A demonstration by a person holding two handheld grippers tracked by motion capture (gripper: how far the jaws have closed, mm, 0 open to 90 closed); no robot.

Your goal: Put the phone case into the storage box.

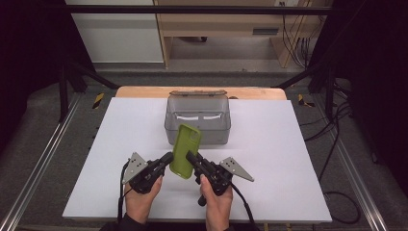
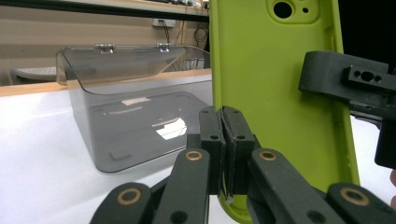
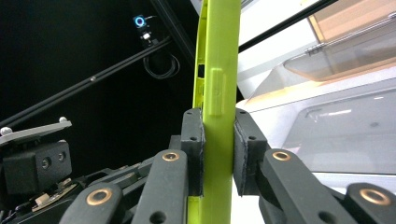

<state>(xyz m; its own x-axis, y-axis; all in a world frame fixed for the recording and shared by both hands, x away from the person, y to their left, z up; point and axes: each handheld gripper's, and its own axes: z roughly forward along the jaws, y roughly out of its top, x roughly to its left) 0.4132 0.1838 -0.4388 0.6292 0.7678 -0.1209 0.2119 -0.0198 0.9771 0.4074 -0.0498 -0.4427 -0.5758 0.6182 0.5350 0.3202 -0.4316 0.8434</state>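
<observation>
Both claws clamp a smooth lime-green phone case point(image 1: 185, 151), lifted above the white desk point(image 1: 120, 144): the left claw point(image 1: 168, 159) pinches its thin rim, the right claw point(image 1: 190, 157) its side. Beyond it, near the desk's far edge, stands a smoky translucent plastic box point(image 1: 197, 121), lid open.

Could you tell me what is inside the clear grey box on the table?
Nothing can be seen in the box: its lid is open and the floor shows bare through the clear walls. The green phone case, held up by both grippers, hides part of its near wall in the high view.

Left gripper point(image 1: 167, 159), right gripper point(image 1: 190, 157): jaws clamped.
</observation>
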